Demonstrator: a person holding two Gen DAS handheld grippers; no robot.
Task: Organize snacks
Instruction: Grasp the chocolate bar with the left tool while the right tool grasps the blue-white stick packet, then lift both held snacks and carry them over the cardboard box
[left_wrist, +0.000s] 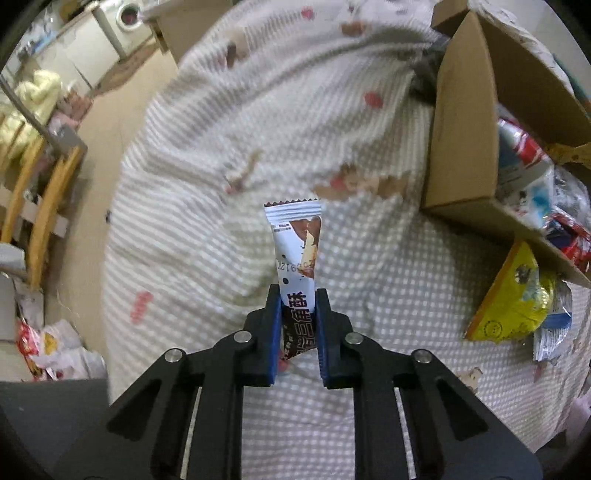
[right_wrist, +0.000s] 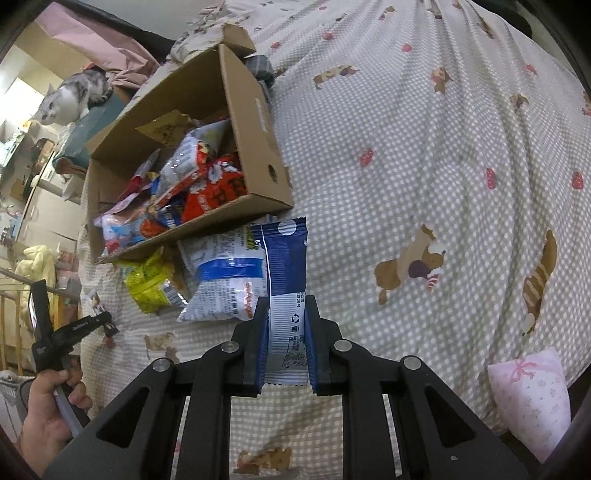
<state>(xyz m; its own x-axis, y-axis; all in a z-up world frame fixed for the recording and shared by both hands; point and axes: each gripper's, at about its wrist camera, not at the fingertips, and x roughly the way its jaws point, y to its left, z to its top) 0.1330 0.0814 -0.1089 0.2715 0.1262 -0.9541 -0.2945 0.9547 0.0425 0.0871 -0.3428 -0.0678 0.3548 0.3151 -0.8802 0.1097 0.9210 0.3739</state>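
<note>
While clenched on a white-and-brown snack packet (left_wrist: 299, 254), left claw (left_wrist: 297, 295) seen pointing steeply down over the checked bedspread (left_wrist: 207, 206); packet's long axis in line with the fingers, crimped end aimed away from the camera, lower end pinched between the blue pads (left_wrist: 275, 332). Right claw (right_wrist: 287, 306) likewise clamped on a blue-and-white snack packet (right_wrist: 286, 266), held lengthwise along the fingers, its far crimped edge toward the cardboard box (right_wrist: 255, 110). Box lay open on the bed, piled with red, white and blue snack bags. Just beside the box's near wall rested a yellow packet (right_wrist: 147, 284) and a white-and-blue bag (right_wrist: 225, 280), touching each other. Grey-and-white cat (right_wrist: 70, 98) perched beyond the box. Hand (right_wrist: 51, 402) gripped the other claw's handle at lower left of the right wrist view.
</note>
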